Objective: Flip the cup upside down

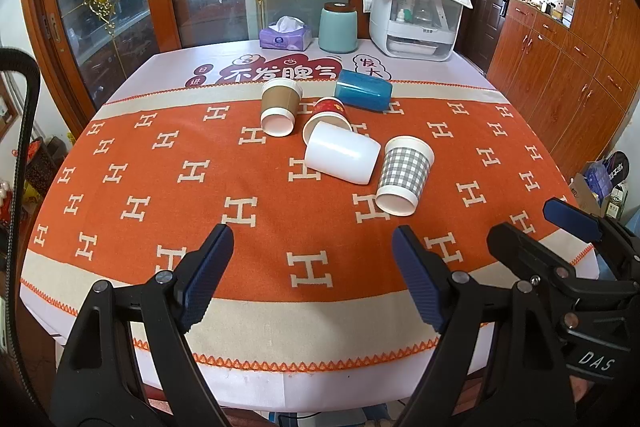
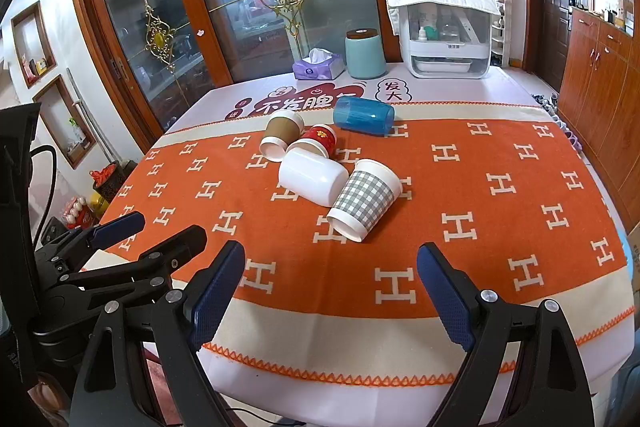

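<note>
Several cups lie on their sides on the orange cloth in mid-table: a grey checked paper cup (image 1: 405,175) (image 2: 363,199), a white cup (image 1: 342,158) (image 2: 312,177), a red cup (image 1: 328,113) (image 2: 316,141), a brown cup (image 1: 279,107) (image 2: 281,137) and a blue cup (image 1: 363,90) (image 2: 363,115). My left gripper (image 1: 314,239) is open and empty near the front edge, well short of the cups. My right gripper (image 2: 332,259) is open and empty, also near the front edge. Each gripper shows at the side of the other's view, the right one (image 1: 536,223) and the left one (image 2: 160,227).
At the back of the table (image 1: 168,67) stand a purple tissue box (image 1: 285,35), a teal canister (image 1: 338,27) and a white appliance (image 1: 416,23) under a cloth. Glass doors are behind the table, wooden cabinets (image 1: 560,75) to the right.
</note>
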The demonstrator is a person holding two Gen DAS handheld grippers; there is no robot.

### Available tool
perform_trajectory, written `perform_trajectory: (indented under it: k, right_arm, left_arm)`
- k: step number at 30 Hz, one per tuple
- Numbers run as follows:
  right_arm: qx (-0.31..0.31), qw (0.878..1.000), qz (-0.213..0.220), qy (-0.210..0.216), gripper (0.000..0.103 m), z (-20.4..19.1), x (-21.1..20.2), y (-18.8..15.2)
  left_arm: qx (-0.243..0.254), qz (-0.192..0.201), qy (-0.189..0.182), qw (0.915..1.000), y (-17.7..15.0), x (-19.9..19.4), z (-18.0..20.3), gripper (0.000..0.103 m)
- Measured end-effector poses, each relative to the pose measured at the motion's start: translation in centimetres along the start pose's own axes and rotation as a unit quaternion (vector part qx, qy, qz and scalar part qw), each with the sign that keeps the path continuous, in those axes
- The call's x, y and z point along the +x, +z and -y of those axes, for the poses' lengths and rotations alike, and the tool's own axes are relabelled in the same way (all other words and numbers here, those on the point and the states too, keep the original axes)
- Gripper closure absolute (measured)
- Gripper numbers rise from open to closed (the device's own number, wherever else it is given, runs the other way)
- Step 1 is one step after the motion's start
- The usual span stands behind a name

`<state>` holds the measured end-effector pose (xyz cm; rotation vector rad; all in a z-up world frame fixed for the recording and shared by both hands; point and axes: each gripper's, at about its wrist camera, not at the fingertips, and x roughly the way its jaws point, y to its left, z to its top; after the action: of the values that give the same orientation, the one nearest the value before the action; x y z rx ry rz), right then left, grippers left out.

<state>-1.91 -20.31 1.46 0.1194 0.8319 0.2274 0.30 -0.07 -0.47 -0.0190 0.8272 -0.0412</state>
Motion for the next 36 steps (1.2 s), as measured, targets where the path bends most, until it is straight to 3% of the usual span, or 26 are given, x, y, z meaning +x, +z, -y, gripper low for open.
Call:
perform_trajectory:
  k: [36]
  right_arm:
    - [0.003,1.000,-0.001,0.001,0.014,0.13,0.50,-0.66]
  left_arm:
    - [0.002,-0.009,0.000,1.0000,-0.34,0.66,-0.02,0.023]
